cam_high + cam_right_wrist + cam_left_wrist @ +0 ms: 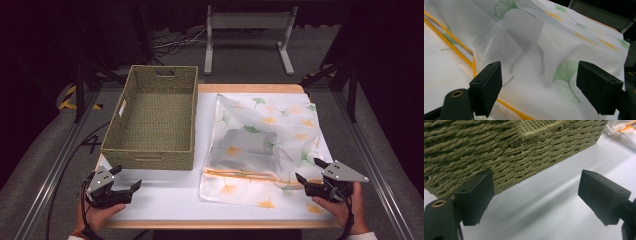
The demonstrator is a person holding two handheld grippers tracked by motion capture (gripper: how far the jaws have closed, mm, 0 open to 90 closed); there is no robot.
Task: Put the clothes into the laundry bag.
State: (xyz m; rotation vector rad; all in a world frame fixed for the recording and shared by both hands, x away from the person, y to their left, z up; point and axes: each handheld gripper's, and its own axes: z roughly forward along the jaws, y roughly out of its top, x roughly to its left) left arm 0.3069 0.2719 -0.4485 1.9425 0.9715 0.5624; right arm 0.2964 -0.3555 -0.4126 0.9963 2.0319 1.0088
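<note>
Printed bag waiting beside an empty basket

Lower left, left gripper (125, 186) idle, jaws apart; woven basket (156, 116) holds nothing; the ginkgo-print bag (260, 145) lies flat at centre-right, ungrasped between the spread jaws of the right gripper (308, 171), so moving it remains

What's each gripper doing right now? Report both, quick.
Left gripper: open, holding nothing, beside the woven basket.
Right gripper: open, holding nothing, jaws over the leaf-print mesh bag.
</note>
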